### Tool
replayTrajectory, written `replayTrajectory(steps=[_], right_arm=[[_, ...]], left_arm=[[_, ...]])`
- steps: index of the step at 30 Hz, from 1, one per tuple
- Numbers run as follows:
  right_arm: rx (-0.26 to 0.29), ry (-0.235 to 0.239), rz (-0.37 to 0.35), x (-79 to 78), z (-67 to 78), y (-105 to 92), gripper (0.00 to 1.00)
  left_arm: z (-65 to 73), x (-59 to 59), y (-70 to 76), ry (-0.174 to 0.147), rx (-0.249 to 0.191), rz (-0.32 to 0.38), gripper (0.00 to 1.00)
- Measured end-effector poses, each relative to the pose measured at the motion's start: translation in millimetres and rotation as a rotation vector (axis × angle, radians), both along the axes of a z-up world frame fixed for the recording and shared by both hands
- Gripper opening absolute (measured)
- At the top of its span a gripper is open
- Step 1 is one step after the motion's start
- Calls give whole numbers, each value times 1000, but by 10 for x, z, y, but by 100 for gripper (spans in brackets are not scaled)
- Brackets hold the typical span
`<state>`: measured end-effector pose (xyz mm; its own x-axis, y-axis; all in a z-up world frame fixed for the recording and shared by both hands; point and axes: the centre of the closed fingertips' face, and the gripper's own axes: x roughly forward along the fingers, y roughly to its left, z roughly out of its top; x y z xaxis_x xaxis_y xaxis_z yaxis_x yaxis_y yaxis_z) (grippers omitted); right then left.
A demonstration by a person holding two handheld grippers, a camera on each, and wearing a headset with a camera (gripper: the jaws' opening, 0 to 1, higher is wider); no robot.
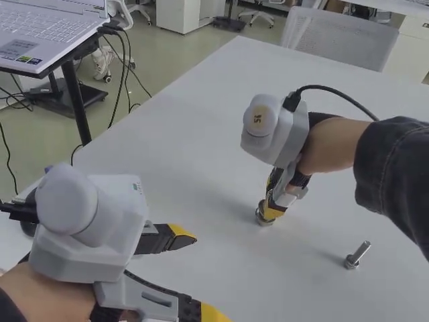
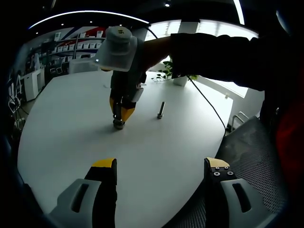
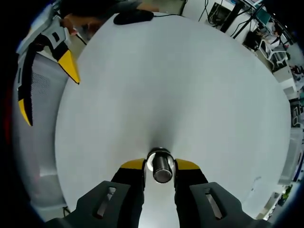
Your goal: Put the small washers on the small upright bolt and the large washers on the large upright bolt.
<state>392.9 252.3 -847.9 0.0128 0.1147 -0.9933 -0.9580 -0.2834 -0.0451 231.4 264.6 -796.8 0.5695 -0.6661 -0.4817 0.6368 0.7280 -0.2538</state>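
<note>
Clamping shiny cylindrical bolt (image 3: 162, 167), right gripper (image 3: 160, 165)

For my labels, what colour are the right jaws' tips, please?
Yellow; right gripper, best in the right gripper view.

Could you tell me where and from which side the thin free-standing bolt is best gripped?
Grip the thin bolt by its shank, above the hex head it stands on. It is upright and slender, so I'd come down from above, jaws either side; the open left gripper is free.
</note>
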Motion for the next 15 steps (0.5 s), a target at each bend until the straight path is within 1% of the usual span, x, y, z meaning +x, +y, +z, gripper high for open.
replayTrajectory(steps=[1,7,10,15], right_arm=[[-3,2,-1,-2,-28,-5,24],[-6,-2,6,-20,-65,-19,24],[-2,-7,9,-21,-75,-14,24],[-1,-2,9,-19,-86,-23,24]], left_arm=[[-1,-1,0,1,0,0,74],[-9,-1,2,2,-2,0,74],[-15,-3,7,3,-3,1,74],[-31,-3,0,5,-5,0,74]])
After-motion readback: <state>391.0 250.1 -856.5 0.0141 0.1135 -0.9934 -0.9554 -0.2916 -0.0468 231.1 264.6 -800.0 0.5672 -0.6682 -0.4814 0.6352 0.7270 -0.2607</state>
